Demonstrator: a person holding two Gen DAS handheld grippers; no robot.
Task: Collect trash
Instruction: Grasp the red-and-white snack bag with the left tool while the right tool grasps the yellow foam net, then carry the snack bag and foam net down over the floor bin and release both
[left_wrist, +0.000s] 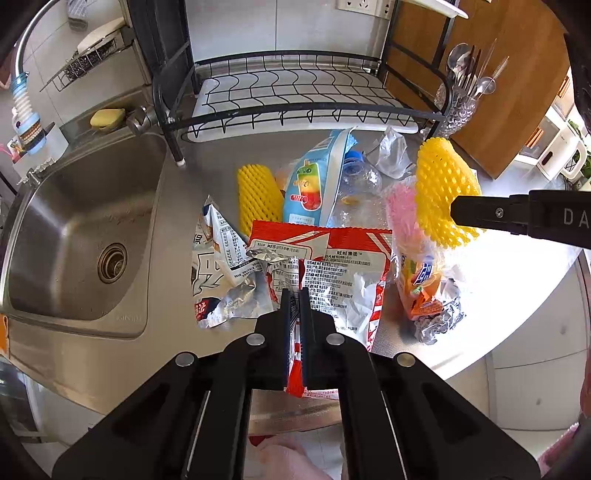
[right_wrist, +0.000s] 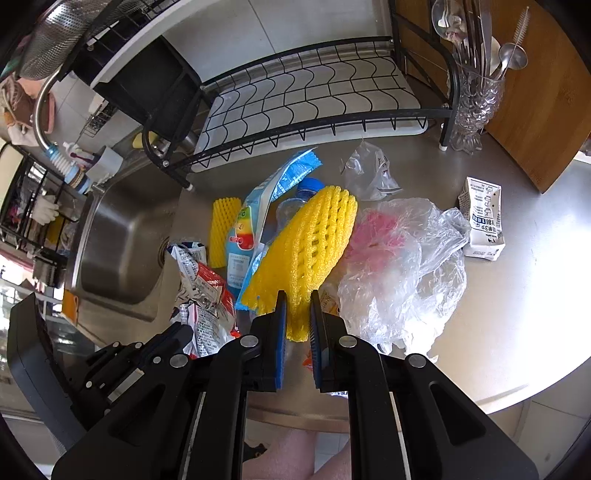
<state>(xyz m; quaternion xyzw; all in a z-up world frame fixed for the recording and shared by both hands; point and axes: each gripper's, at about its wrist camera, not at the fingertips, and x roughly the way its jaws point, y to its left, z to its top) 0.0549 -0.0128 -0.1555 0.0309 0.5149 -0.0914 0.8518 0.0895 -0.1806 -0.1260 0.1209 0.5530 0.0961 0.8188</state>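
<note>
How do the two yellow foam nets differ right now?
The held foam net is pinched by the right gripper and raised above the pile; the other foam net lies untouched on the counter. The held one bulges open, the other lies flatter. Both are yellow mesh foam.

The clear bottle (right_wrist: 291, 210) lies mostly hidden behind the yellow foam net (right_wrist: 306, 258) and the blue popsicle wrapper (right_wrist: 255, 229). Print on the milk carton (right_wrist: 482, 223) is too small to read. The right claw (left_wrist: 452, 212) is cut off by the picture's right edge.
</note>
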